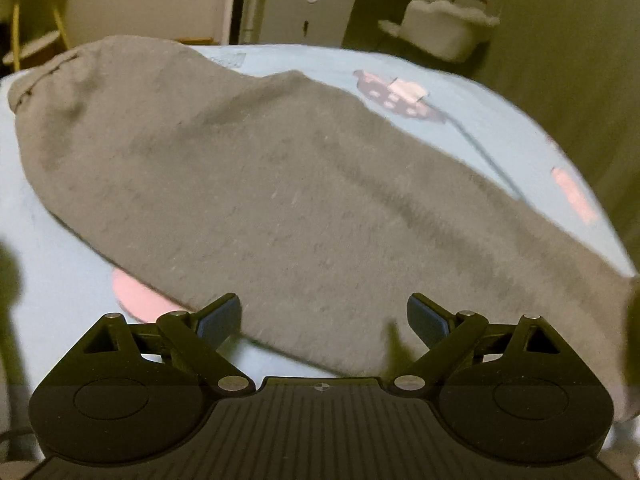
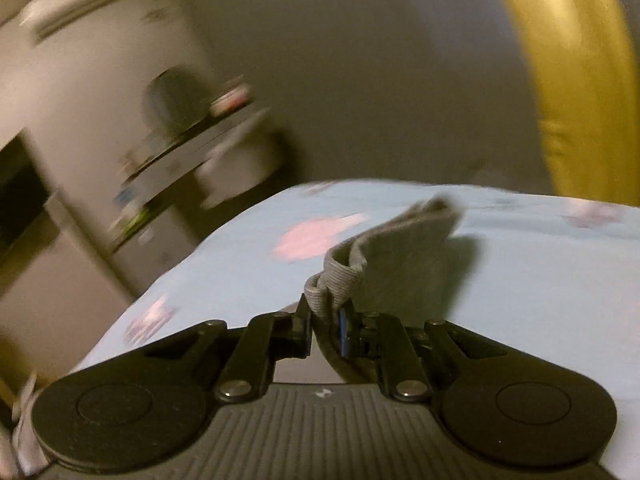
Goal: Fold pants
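Right gripper (image 2: 326, 330) clenched on ribbed cuff (image 2: 334, 284) of grey sweatpants (image 1: 280, 200), cuff lifted off light-blue sheet (image 1: 500, 128). Left gripper (image 1: 323, 316) released, hovering over mid-leg. Pants lie flat, long axis diagonal, waistband (image 1: 44, 76) far-left. Cabinet (image 1: 304, 12) behind the bed.

Left gripper (image 1: 323, 318): we hold it low and roughly level, its two fingers spread wide apart with a broad gap between them. Blue pads (image 1: 218, 322) face inward on both tips. Nothing sits between the jaws.

Right gripper (image 2: 325, 330): we hold it tilted, the view canted to one side and blurred. Its fingers are drawn close together, clamped on the ribbed cuff of the grey pants (image 2: 396, 256), which stand up from between the tips. One blue pad (image 2: 343, 330) shows at the edge of the pinch.
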A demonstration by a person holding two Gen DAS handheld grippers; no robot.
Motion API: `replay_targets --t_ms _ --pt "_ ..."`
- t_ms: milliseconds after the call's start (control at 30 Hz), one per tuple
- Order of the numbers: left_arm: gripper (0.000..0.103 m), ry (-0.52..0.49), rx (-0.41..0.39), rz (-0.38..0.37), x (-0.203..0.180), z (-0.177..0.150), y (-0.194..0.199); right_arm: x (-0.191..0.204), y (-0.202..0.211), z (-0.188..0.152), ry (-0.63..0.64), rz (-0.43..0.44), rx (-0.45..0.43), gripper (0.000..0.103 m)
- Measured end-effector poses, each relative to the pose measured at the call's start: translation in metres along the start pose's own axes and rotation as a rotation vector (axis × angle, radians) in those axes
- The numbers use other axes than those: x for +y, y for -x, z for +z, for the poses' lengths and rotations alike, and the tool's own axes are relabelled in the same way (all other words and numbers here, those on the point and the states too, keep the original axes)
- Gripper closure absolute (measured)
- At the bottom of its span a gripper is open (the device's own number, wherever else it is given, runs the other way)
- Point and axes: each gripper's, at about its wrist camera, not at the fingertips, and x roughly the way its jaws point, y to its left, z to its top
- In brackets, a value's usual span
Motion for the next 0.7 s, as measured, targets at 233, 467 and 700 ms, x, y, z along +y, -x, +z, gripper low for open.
replay_targets --t_ms 233,467,700 --pt "0.008 -0.108 -0.026 0.03 -0.014 -0.008 -0.001 0.087 -0.057 -0.07 0.168 0.132 0.245 0.089" --pt "0.008 -0.231 -0.012 0.012 -0.032 -0.015 -0.009 0.095 -0.059 -0.085 0.248 0.161 0.37 0.079" --pt "0.008 -0.283 -0.002 -0.066 -0.043 -0.015 -0.007 0.023 -0.023 -0.054 -0.145 0.199 0.32 0.028"
